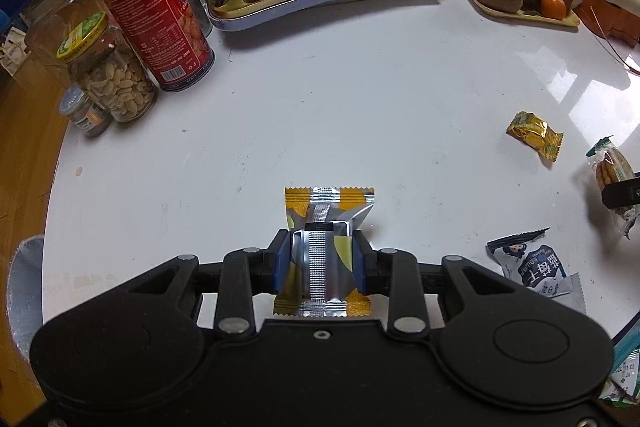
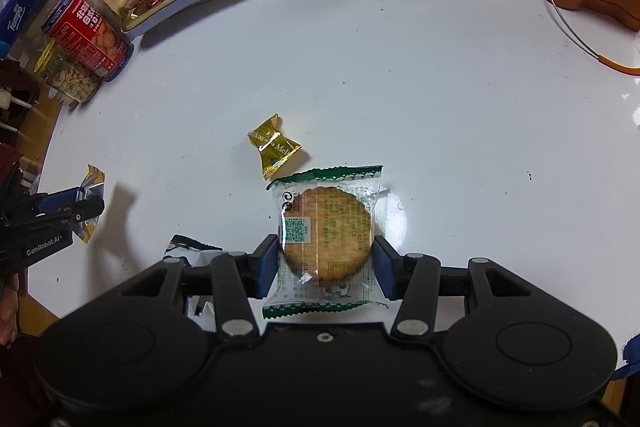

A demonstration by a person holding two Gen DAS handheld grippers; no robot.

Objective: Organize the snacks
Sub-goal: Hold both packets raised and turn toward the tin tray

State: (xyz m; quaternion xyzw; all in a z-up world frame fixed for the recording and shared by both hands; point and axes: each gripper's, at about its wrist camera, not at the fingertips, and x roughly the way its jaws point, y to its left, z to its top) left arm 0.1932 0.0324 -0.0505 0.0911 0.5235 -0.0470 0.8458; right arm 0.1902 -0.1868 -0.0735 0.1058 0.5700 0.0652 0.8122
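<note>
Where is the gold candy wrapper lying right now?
The gold candy wrapper lies loose on the white table, just up-left of the cracker packet in the right gripper; right of centre in the left view.

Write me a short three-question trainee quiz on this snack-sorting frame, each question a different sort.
1. True or false: the left claw is empty.
2. The right claw grips: A) a gold candy B) a clear-wrapped round biscuit C) a kiwi.
3. Fill in: the gold candy lies loose on the white ____.

Key: 1 false, it grips a yellow and silver packet; 2 B, the round biscuit; 3 table.
</note>
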